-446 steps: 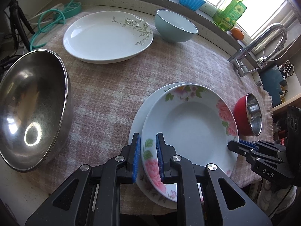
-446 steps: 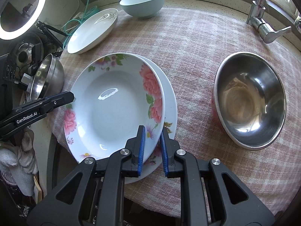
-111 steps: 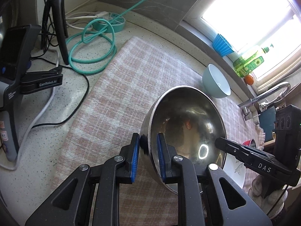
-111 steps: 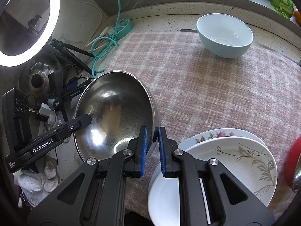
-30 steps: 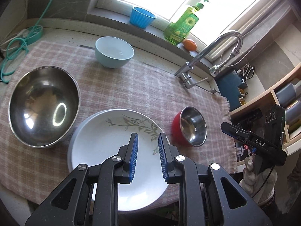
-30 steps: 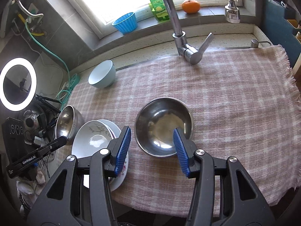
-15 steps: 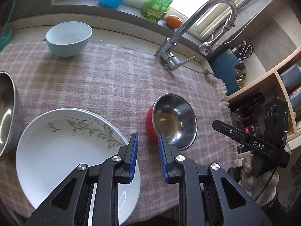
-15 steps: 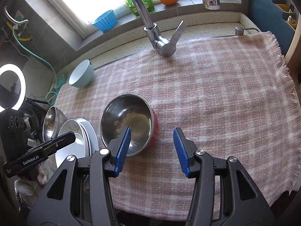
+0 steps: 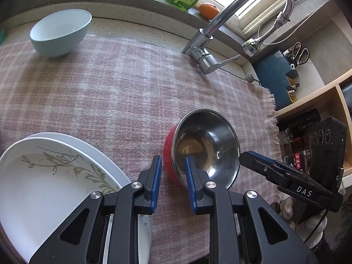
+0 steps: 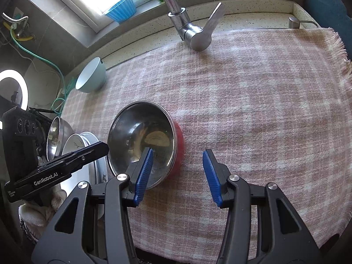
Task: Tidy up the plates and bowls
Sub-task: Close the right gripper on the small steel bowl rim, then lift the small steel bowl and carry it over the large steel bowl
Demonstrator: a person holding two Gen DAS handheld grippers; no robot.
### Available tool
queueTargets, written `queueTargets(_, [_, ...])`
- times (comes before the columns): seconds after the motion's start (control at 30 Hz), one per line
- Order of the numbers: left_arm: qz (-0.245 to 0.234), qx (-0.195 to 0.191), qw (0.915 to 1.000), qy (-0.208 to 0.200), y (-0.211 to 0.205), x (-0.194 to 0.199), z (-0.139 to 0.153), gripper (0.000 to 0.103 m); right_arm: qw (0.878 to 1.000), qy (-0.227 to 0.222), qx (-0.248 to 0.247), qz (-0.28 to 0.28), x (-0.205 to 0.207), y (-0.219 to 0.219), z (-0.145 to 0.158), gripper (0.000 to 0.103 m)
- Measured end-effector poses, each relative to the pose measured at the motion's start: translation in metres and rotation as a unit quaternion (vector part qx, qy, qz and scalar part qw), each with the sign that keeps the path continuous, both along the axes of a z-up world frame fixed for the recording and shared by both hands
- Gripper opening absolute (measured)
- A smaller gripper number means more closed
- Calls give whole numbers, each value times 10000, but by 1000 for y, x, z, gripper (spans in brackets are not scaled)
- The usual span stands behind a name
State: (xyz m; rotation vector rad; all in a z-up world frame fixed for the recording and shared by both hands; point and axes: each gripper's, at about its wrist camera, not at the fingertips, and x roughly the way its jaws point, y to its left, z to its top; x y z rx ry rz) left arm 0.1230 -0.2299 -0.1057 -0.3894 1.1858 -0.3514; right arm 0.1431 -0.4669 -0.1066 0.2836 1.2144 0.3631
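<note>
Two grippers, left (image 9: 172, 180) and right (image 10: 177, 173), hover open-jawed, empty, over our red bowl (image 9: 205, 147) at the cloth's (image 9: 110, 88) four o'clock; pinching its slick rim off-centre could tip it.

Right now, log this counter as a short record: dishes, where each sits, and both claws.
surface: pink checked cloth over the counter
red bowl: steel inside, red outside, on the cloth near its fringed edge
plate stack: white plates, leaf-pattern plate on top, at the cloth's near edge
pale blue bowl: upright, at the cloth's far edge under the window sill
large steel bowl: beside the plate stack
left claw: narrow gap, straddling the red bowl's near rim, not seen pressing on it
right claw: open, empty, beside the red bowl
</note>
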Motion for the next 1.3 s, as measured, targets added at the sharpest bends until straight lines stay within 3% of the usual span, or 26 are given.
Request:
queueTargets(0.17, [24,1,10000,73,-2,3,-5,20,9999,121,91,-1,5,0,-8,48])
queueTargets(0.53, [-6,125,9999,52,-9,7,-8,20,9993,292,205,79,12,4,-19,19])
queueTargets(0.63, [-59,154,9998,56,-12,8,-9,13,9992,315,232,72,13,4,-20,14])
queueTargets(1.3, [-86,120,9999,-34,-11,2,-2,13,9998,161,107,65,11,8,-5,13])
